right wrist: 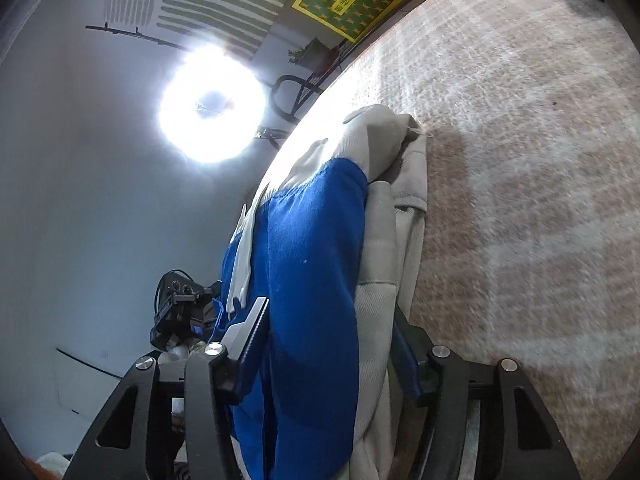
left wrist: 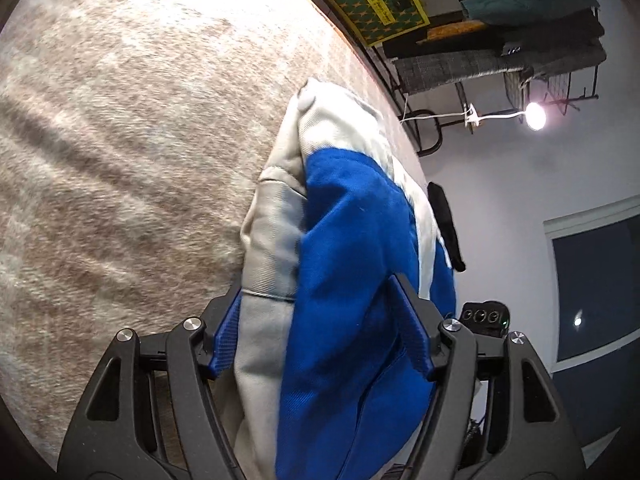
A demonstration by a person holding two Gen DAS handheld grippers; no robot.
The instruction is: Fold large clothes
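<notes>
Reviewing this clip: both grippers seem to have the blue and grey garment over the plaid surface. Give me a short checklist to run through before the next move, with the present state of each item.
1. Left gripper has the blue and grey garment between its pads: ok.
2. Right gripper has the same garment bunched between its pads: ok.
3. Each grip firm, not slipping: cannot tell.
4. Garment's far end rests on the plaid surface: ok.
5. Landing area on the surface beside the garment free of other items: ok.
6. Fold edges aligned: cannot tell, fabric is bunched.
</notes>
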